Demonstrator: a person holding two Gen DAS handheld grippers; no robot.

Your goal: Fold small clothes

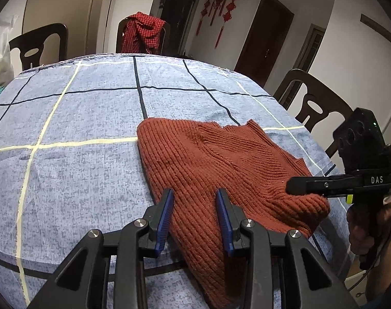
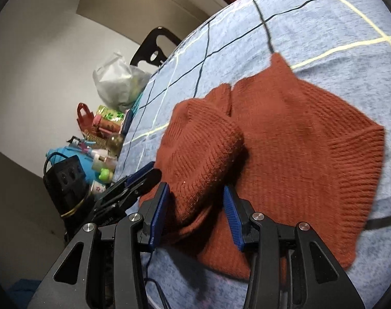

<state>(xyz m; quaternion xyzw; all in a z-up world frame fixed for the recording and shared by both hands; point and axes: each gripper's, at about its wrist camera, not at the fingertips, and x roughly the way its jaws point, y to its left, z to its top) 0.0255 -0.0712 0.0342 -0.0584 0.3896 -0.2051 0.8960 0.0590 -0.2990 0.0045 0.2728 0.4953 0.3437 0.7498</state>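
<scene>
Garment: a rust-red ribbed knit sweater (image 1: 211, 159) lies on the table, partly folded, with one sleeve or flap doubled back over the body near the front edge.
Place: on the blue checked tablecloth (image 1: 79, 118), toward the near right part of the table.
Handling: it looks soft, thick and floppy; light enough to lift by one edge, but likely to sag and stretch. The coarse rib should give the pads good purchase, so slipping seems unlikely.
Where to grip: judged best at a doubled edge or corner, such as the cuff-like roll nearest the fingers, rather than mid-panel, where only one layer might bunch up.
Left gripper (image 1: 195, 219): fingers spread, the knit lying between the blue pads without being pinched.
Right gripper (image 2: 195, 211): fingers spread wide on either side of the folded roll, pads not pressing on it; in the left view it reaches in from the side over the sweater's near edge.
Around: dark chairs (image 1: 314, 97), one draped with a red checked cloth (image 1: 144, 32); clutter and a plastic bag (image 2: 118, 82) beside the table.
</scene>
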